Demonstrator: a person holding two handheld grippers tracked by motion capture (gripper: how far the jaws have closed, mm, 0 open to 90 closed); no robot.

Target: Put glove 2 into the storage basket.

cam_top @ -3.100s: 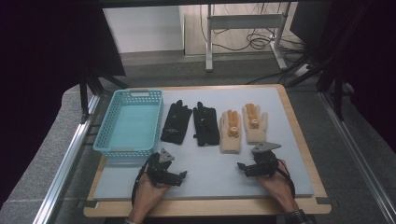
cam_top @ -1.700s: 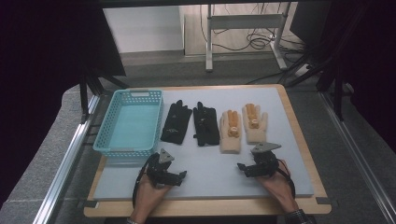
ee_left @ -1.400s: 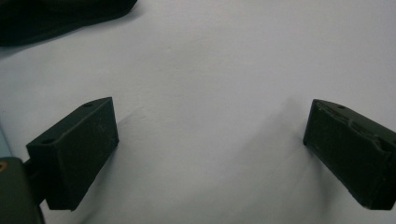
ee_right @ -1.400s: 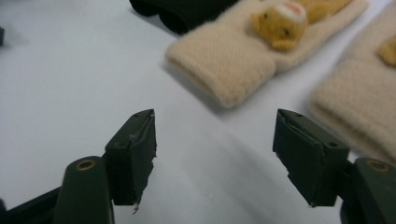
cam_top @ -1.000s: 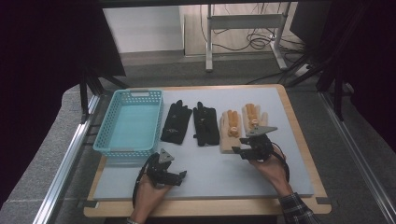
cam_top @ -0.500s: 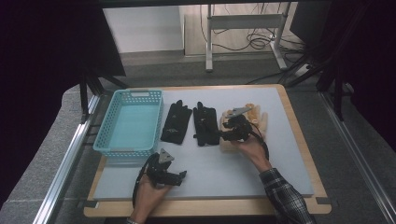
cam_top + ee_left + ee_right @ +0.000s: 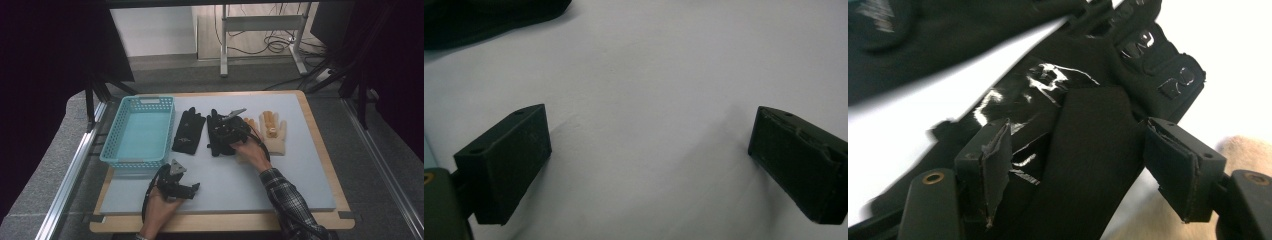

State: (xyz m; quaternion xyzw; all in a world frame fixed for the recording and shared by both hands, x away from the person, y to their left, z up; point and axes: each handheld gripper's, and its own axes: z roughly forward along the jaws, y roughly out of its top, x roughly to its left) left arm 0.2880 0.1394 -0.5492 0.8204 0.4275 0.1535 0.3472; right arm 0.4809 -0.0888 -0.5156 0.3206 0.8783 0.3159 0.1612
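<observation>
Grey matting covers the tabletop (image 7: 300,170), with a turquoise basket (image 7: 140,131) by its left edge. Second in the row to the basket's right lies the black glove (image 7: 216,131), long axis running front to back. My right gripper (image 7: 1075,167), jaws just opened wide, straddles it without pressing; my left gripper (image 7: 192,189) rests open near the front edge.

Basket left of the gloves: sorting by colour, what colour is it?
Light blue basket, clearest in the high view.
</observation>
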